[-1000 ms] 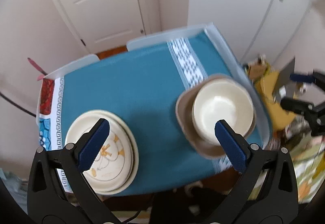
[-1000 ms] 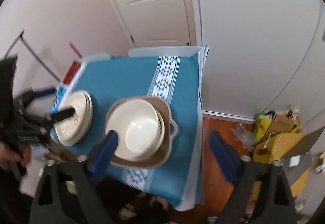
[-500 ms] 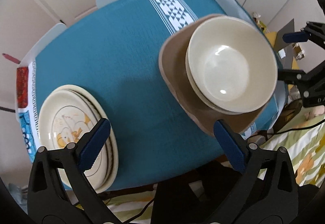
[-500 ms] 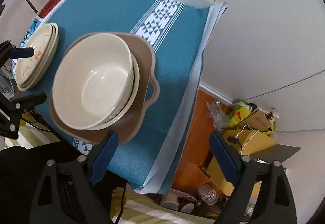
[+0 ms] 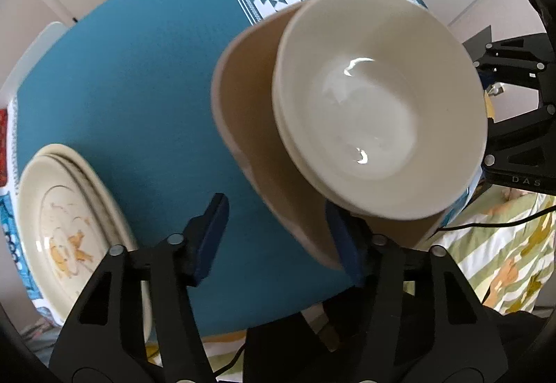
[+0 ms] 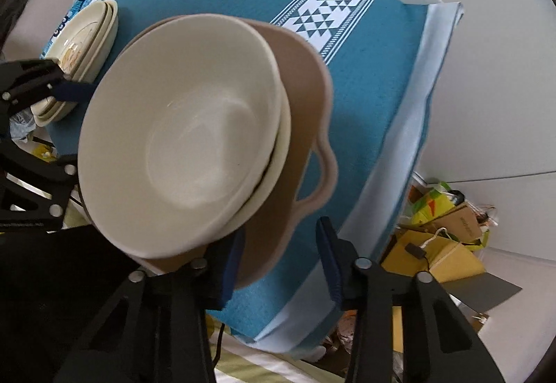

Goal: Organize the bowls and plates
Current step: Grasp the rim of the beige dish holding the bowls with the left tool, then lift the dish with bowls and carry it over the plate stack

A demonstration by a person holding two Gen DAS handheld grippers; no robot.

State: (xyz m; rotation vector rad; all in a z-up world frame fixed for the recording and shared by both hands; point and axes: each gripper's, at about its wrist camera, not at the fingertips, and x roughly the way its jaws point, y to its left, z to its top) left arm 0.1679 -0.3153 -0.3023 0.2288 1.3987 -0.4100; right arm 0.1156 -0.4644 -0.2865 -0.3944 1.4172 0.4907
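1. The desk [image 5: 114,77] wears a teal cloth with a white band of triangles; both cameras look steeply down on it.
2. A tan dish [image 6: 295,126] with a loop handle sits near the cloth's front right corner, close to the desk's edge.
3. Two cream bowls [image 5: 378,105], one nested in the other, rest inside the tan dish.
4. A stack of cream plates [image 5: 66,226], the top one bearing an orange drawing, lies at the front left of the desk, well apart from the dish.
5. The left gripper [image 5: 278,237] has its jaws part spread after just closing in, straddling the dish's near left rim; whether the pads touch it cannot be told.
6. The right gripper [image 6: 281,261] likewise has just narrowed, its jaws either side of the dish's right rim below the handle; contact is unclear.
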